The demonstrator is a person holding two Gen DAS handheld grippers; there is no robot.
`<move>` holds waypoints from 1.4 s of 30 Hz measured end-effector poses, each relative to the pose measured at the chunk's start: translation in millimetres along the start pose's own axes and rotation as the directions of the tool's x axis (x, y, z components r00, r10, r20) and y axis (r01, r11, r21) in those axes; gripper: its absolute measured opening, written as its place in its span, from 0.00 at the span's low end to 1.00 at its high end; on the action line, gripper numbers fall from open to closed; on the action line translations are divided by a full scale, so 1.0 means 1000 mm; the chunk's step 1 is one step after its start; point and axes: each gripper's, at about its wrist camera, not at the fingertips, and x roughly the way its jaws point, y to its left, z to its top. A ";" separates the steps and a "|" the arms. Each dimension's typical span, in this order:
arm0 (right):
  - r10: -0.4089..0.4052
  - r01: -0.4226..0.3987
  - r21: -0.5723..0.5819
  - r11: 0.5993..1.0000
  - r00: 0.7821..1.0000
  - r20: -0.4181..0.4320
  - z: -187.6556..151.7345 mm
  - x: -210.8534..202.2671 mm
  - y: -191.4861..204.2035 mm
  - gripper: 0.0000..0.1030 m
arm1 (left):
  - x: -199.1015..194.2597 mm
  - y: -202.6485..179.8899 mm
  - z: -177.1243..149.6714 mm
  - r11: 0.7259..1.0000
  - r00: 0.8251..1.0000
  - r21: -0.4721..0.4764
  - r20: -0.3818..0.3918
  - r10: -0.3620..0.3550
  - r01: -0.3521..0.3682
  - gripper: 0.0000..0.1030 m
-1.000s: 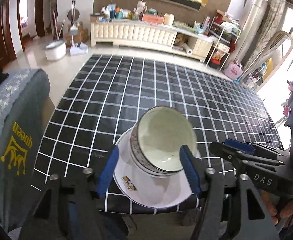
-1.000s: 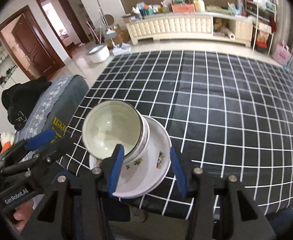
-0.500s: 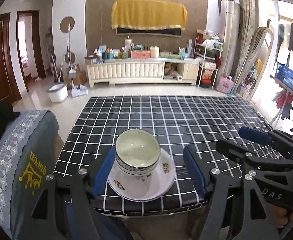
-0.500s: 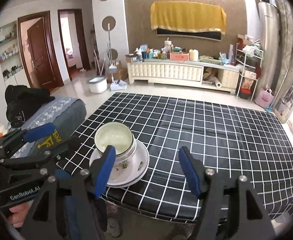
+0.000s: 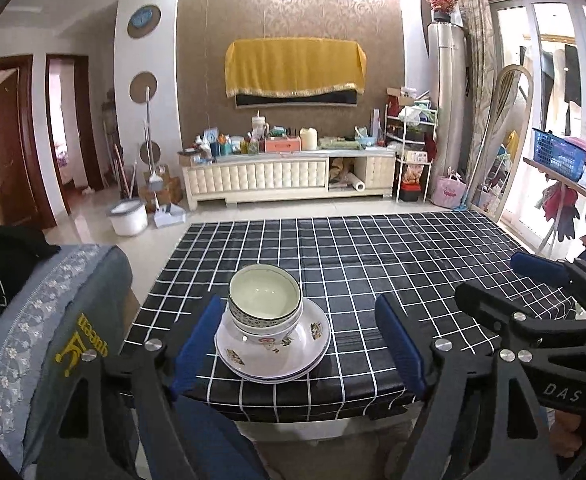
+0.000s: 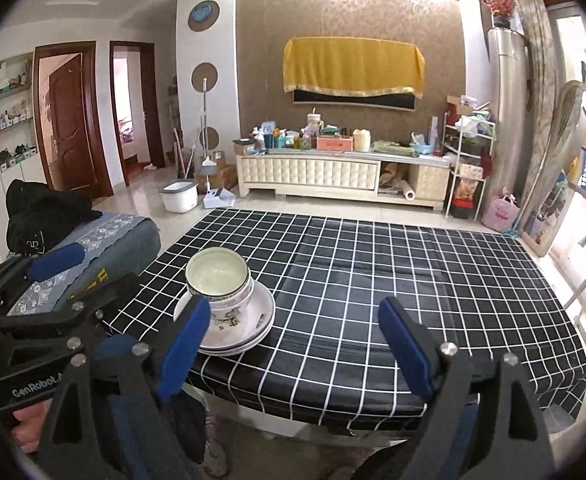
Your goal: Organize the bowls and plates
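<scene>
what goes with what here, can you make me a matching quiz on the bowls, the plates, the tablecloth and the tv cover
Things:
1. bowls
2. plates
3. tablecloth
4. TV cover

Descriptions:
A. black with a white grid
B. yellow, draped on the far wall
C. nested, sitting on top of the stack
D. white with small floral prints, lying directly on the table

Pairs: 1-C, 2-D, 3-A, 4-B
</scene>
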 end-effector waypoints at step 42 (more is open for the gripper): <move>0.023 -0.021 0.046 0.999 0.999 -0.025 -0.013 -0.014 -0.009 0.87 | -0.031 -0.014 -0.016 0.999 0.999 0.024 0.025 -0.030 0.030 0.76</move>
